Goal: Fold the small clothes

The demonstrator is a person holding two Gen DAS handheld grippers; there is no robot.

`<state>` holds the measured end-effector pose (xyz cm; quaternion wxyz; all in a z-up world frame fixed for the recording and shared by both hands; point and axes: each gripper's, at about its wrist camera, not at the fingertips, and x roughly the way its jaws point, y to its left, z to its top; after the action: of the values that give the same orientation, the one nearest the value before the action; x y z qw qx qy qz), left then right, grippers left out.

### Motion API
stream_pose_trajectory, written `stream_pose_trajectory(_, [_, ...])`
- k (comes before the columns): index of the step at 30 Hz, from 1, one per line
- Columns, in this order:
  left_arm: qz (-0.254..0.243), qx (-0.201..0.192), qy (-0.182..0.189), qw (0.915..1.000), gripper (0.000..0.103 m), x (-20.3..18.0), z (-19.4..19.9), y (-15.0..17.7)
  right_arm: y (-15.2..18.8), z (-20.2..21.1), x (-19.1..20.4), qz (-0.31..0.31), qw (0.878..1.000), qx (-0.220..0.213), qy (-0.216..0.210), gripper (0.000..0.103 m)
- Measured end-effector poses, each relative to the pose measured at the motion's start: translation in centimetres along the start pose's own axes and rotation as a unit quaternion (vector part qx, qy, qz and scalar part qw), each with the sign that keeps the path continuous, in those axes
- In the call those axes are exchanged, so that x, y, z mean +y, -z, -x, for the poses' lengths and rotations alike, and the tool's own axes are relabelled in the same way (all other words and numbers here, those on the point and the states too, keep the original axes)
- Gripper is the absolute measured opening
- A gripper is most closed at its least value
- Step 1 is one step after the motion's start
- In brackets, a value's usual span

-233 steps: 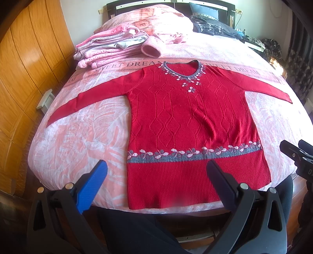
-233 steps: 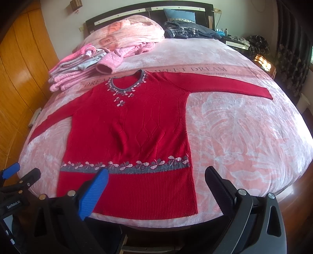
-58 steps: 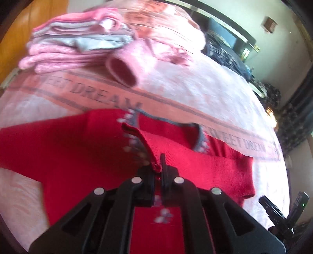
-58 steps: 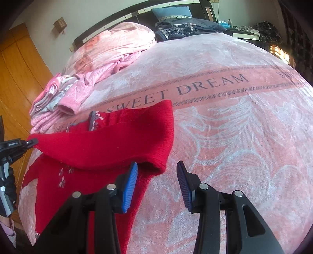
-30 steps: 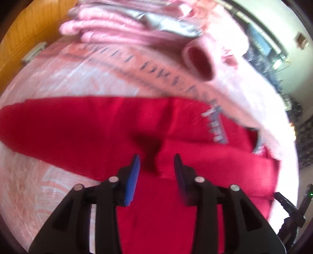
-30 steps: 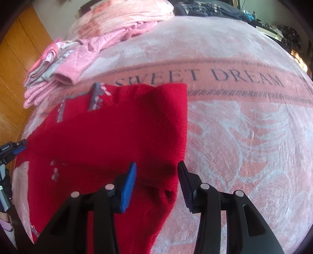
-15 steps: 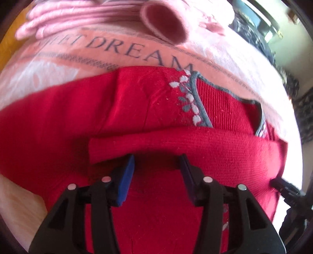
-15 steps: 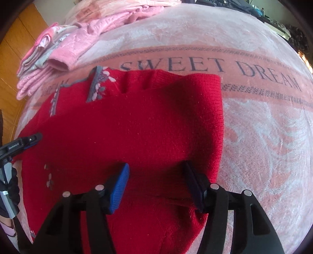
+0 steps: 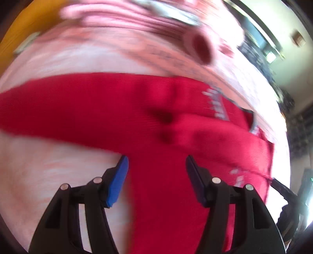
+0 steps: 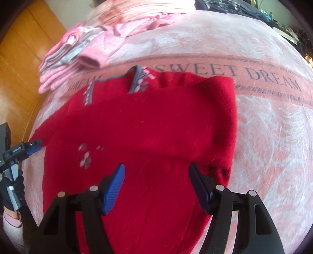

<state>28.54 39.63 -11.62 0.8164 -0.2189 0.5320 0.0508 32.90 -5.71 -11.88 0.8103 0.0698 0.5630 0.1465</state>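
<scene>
A red knit sweater (image 10: 156,121) lies flat on the pink bedspread (image 10: 273,127), grey flowered neckline (image 10: 137,80) toward the headboard. One sleeve is folded across the chest, its cuff end (image 10: 225,170) by the sweater's right edge. The other sleeve (image 9: 58,109) still stretches out to the left. My left gripper (image 9: 156,164) is open just above the sweater near that sleeve's underarm; it also shows at the left edge of the right wrist view (image 10: 36,145). My right gripper (image 10: 156,168) is open over the sweater's body, holding nothing. The left wrist view is motion-blurred.
A pile of folded pink and grey clothes (image 10: 64,58) with a pink sleeve cuff (image 10: 88,60) sits beyond the collar. A wooden wardrobe (image 10: 23,48) stands left of the bed. Dark clothes (image 10: 234,5) lie by the headboard. A gloved hand (image 10: 11,187) holds the left gripper.
Both grippers have opened wider. The left one has swung left from the folded sleeve toward the outstretched sleeve. The right one has drawn back a little over the sweater.
</scene>
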Motion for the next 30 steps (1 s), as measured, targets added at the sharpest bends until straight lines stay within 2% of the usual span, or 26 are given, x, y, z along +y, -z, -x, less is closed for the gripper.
stream_pose_trajectory(2, [0.049,-0.009,-0.004,0.9988,0.061,4.9,2.0,0.7,1.1,-0.2,1.2,0.012,1.0,0.005,-0.009,0.068])
stream_pose_trajectory(5, [0.137,-0.028,0.013,0.9901,0.061,12.7,3.9,0.9,2.2,-0.6,2.8,0.023,0.999,0.01,-0.02,0.068])
stream_pose_trajectory(7, [0.202,-0.045,0.031,0.9778,0.061,17.6,4.8,0.9,2.8,-0.7,3.9,0.028,0.999,0.011,-0.022,0.068])
stream_pose_trajectory(9, [0.263,-0.068,0.049,0.9612,0.06,22.1,5.2,0.8,3.5,-0.6,4.9,0.039,0.999,0.008,-0.017,0.068])
stream_pose_trajectory(16, [0.358,-0.123,0.086,0.9215,0.053,30.6,4.7,-0.8,4.5,-1.4,6.2,0.049,0.999,0.015,-0.004,0.068])
stream_pose_trajectory(19, [0.369,-0.139,0.097,0.9136,0.053,31.6,4.2,-1.4,4.7,-2.0,6.2,0.041,0.999,0.02,0.005,0.068])
stream_pose_trajectory(23, [0.36,-0.155,0.087,0.916,0.053,33.1,4.4,-2.8,5.0,-2.6,5.6,0.033,0.999,0.021,0.015,0.068])
stream_pose_trajectory(25, [0.369,-0.162,0.095,0.9102,0.053,34.5,4.6,-2.9,5.1,-2.8,5.4,0.029,0.999,0.02,0.014,0.068])
stream_pose_trajectory(27, [0.38,-0.17,0.098,0.9038,0.051,35.7,4.7,-3.4,5.1,-2.9,5.4,0.027,0.999,0.018,0.013,0.068])
stream_pose_trajectory(30, [0.381,-0.171,0.083,0.9047,0.043,36.5,4.8,-4.5,5.0,-3.1,5.5,0.027,0.999,0.015,0.016,0.068])
